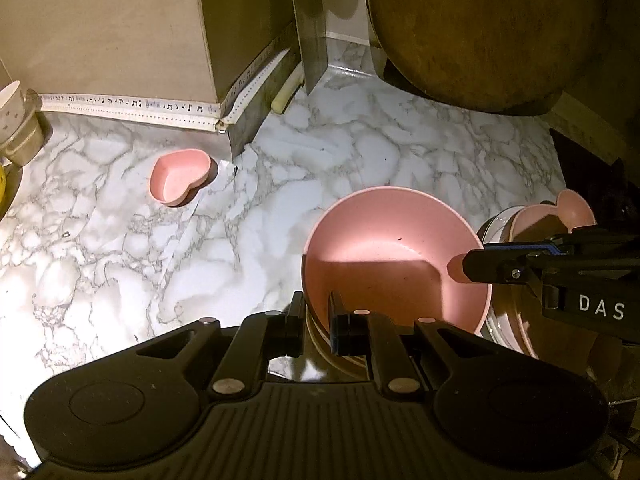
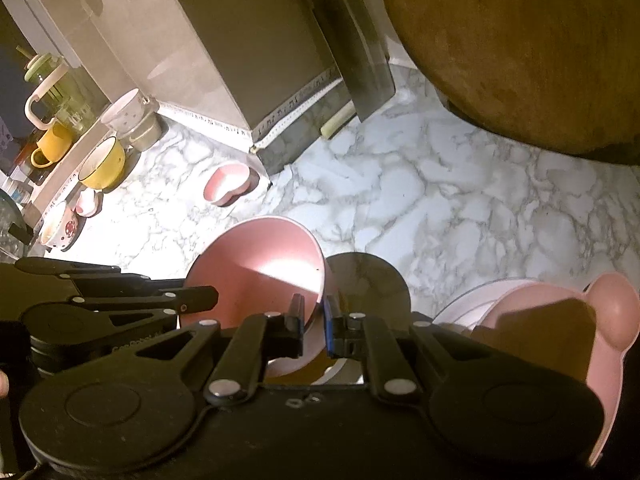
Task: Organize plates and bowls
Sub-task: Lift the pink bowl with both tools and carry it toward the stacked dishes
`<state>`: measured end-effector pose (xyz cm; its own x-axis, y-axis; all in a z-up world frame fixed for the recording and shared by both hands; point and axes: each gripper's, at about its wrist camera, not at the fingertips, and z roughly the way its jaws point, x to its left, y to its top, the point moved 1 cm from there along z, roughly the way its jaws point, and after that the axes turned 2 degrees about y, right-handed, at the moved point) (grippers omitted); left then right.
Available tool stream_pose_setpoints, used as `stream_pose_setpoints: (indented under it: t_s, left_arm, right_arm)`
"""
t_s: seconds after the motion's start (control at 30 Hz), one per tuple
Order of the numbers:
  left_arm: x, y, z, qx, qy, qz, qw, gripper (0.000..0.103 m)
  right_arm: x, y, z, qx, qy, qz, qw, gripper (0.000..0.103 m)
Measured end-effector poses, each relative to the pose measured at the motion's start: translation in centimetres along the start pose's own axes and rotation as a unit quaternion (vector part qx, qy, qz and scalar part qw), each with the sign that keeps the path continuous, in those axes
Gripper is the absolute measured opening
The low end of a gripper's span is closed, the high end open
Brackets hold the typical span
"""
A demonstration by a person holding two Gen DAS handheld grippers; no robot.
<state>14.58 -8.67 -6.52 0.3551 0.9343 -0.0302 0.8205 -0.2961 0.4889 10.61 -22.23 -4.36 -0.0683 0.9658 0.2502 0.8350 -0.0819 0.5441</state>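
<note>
Pink bowl (image 1: 384, 248) is hanging tilted over the marble table (image 1: 120, 240), both hand-held grippers clamping its rim: the left one (image 1: 316, 312) gripping the near edge, the right one (image 2: 314, 320) gripping the right edge. Farther left, a heart-shaped pink bowl (image 1: 180, 176) is sitting on the table.

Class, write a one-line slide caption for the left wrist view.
Both grippers, left and right, clamp a round pink bowl's rim over the marble counter.
</note>
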Motion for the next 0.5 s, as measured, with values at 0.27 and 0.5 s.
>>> stream_pose_setpoints:
  t_s: [0.27,0.5]
  left_arm:
    - [-0.2,-0.3,0.8,0.005,0.004,0.004,1.0000,0.011]
    - [-0.3,-0.3,1.4,0.012,0.004,0.005,0.9999,0.011]
  right_arm:
    - [-0.3,-0.7,0.9,0.011,-0.003,0.002,1.000,0.008]
    - [-0.6,-0.9,1.6,0.019,-0.007,0.006,1.000,0.008]
